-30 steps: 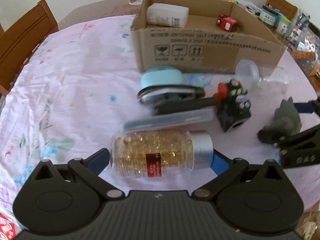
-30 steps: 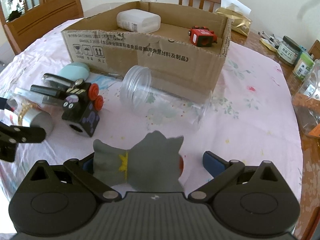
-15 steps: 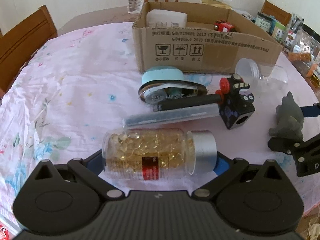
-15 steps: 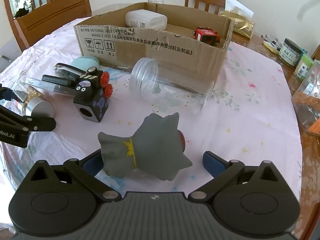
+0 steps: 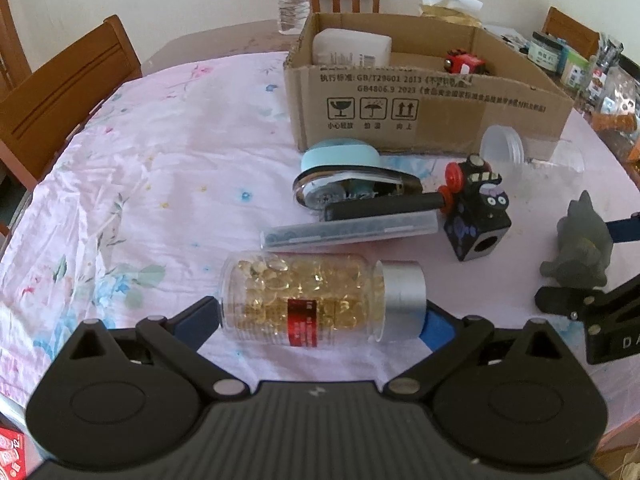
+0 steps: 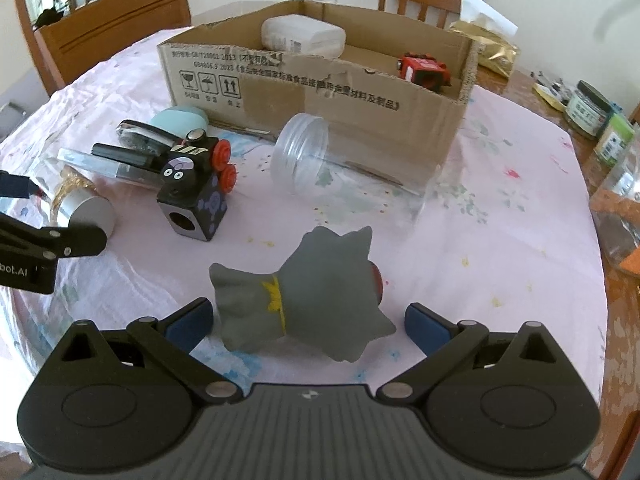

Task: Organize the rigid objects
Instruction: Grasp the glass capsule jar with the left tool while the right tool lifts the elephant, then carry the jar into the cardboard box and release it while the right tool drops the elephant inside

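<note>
**A:** How do your jaws stand?

**B:** My left gripper (image 5: 320, 316) is closed end to end on a clear plastic bottle of golden capsules with a silver cap (image 5: 320, 300). One blue pad presses its base, the other its cap, and the bottle lies sideways between them. My right gripper (image 6: 308, 320) is spread wide around a grey soft-bodied cat figure with a yellow collar (image 6: 304, 296). The left pad sits just beside its tail end; the right pad stands apart from its head. Whether the left pad actually touches, I cannot tell.

**A:** Where is everything else?

**B:** All on a round table under a pink flowered cloth (image 5: 160, 168). Ahead stands an open brown cardboard box with printed symbols (image 5: 420, 116). Inside it lie a white rectangular plastic bottle (image 5: 352, 48) at the left and a small red toy engine (image 5: 464, 65) toward the right.

**A:** And in front of the box?

**B:** A pale blue rounded device with a chrome loop (image 5: 340, 172) is close against the box's front wall. Just nearer me lies a long clear tube (image 5: 348, 232), and beside its right end a black wooden toy engine with red wheels (image 5: 476, 212). An empty transparent jar (image 6: 340, 164) lies on its side against the box front, mouth toward the black engine.

**A:** Can each gripper see the other?

**B:** Yes, each shows at the edge of the other's view.
</note>
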